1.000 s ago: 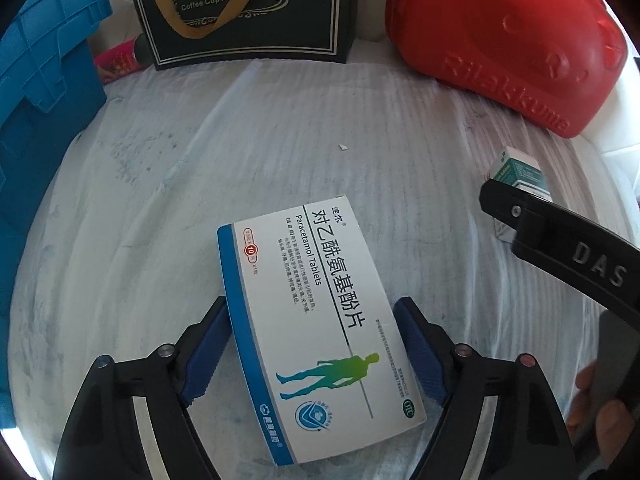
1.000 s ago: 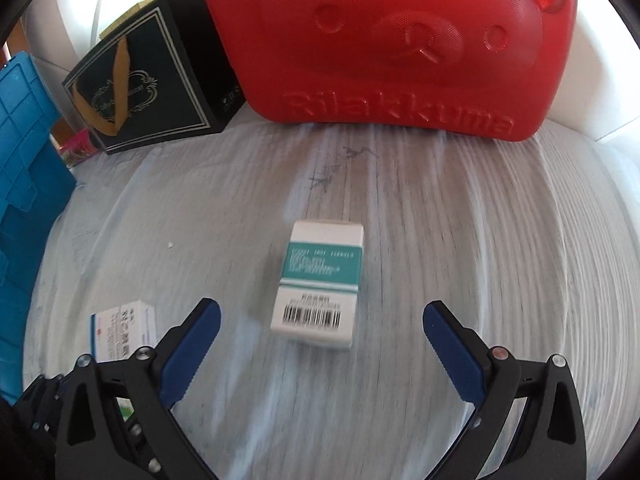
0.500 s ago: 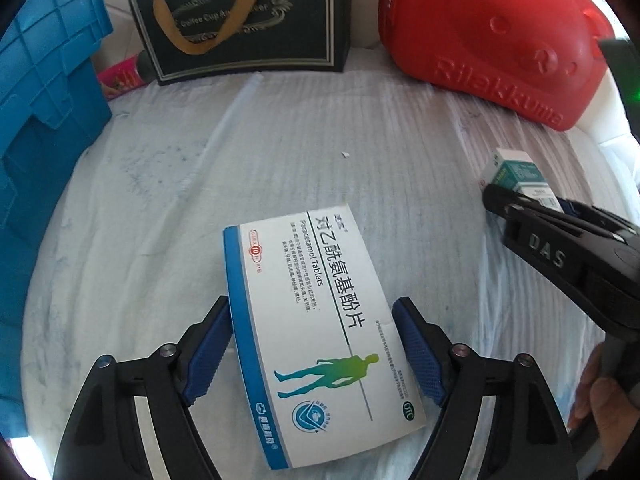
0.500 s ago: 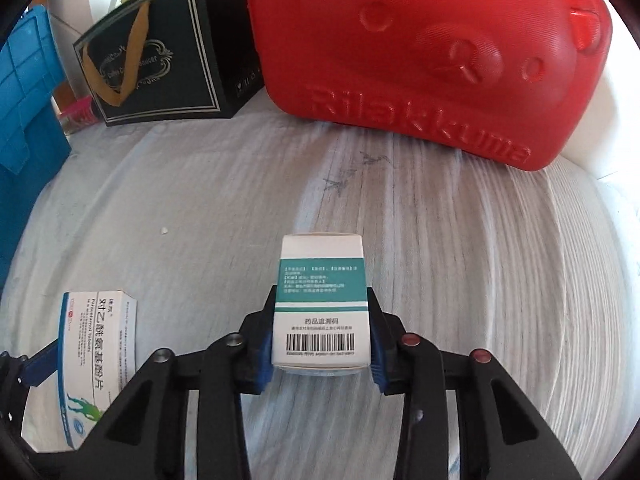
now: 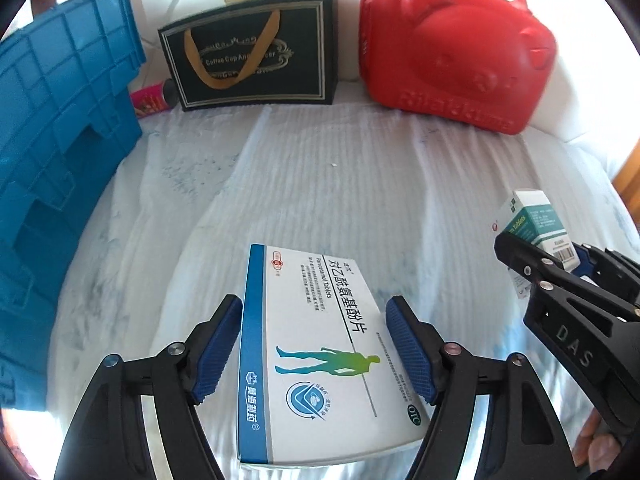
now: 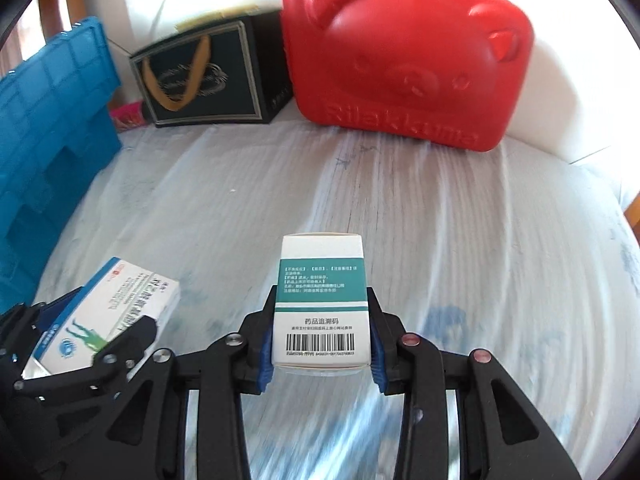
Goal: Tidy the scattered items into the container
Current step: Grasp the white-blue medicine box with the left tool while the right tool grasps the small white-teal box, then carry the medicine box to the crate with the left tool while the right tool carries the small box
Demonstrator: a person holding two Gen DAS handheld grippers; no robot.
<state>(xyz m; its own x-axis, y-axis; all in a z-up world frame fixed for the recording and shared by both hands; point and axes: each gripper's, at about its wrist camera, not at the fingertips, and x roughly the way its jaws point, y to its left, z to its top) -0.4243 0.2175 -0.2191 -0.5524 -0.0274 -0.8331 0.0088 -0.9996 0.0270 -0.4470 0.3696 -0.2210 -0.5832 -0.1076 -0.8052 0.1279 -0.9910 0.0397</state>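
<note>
In hand: my right gripper (image 6: 321, 336) clamped on the teal medicine box (image 6: 321, 300) at frame centre, my left gripper (image 5: 316, 350) seemingly pinching the paracetamol box (image 5: 320, 344) lower centre; risk: wide box slipping before the blue crate (image 5: 60, 160), upper left.

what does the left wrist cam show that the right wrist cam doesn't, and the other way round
Only the left wrist view shows the printed face of the white and blue paracetamol tablet box between the left gripper pads, and a bit of the person's hand. Only the right wrist view shows the barcode face of the small white and teal medicine box clamped in the right gripper. Both show the blue plastic crate, black gift bag and red bear-shaped case.
</note>
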